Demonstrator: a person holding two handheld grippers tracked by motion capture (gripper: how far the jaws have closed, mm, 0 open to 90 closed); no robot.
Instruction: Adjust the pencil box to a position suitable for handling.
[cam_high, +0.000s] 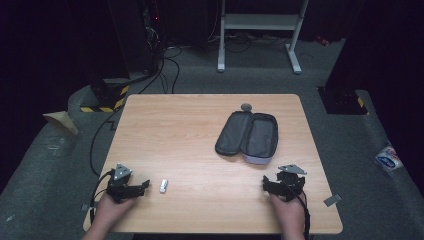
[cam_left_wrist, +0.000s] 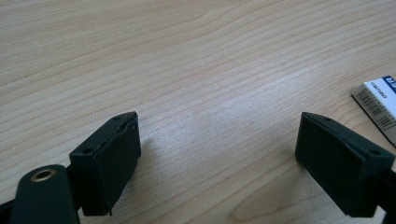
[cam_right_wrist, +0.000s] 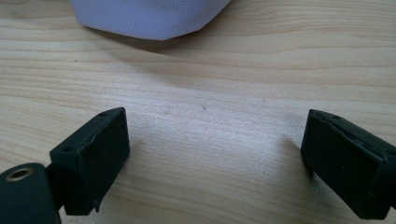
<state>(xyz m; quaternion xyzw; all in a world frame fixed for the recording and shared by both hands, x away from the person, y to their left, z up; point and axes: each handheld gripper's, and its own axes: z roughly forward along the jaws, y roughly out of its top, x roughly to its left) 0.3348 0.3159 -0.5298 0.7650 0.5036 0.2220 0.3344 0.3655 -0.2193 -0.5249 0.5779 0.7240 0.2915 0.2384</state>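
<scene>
An open grey pencil case (cam_high: 247, 135) lies on the right half of the wooden table (cam_high: 190, 125), its lilac outer fabric (cam_right_wrist: 149, 16) showing at the top of the right gripper view. A small white eraser with a barcode (cam_high: 163, 185) (cam_left_wrist: 380, 105) lies near the front left. My left gripper (cam_high: 131, 188) (cam_left_wrist: 219, 158) rests on the table just left of the eraser, jaws open and empty. My right gripper (cam_high: 280, 185) (cam_right_wrist: 219, 163) rests at the front right, below the case, jaws open with bare wood between them.
A small round grey object (cam_high: 246, 106) sits just beyond the case. Past the table's far edge stand a white frame's legs (cam_high: 257, 35) and cables on the dark floor. A white packet (cam_high: 388, 160) lies on the floor at the right.
</scene>
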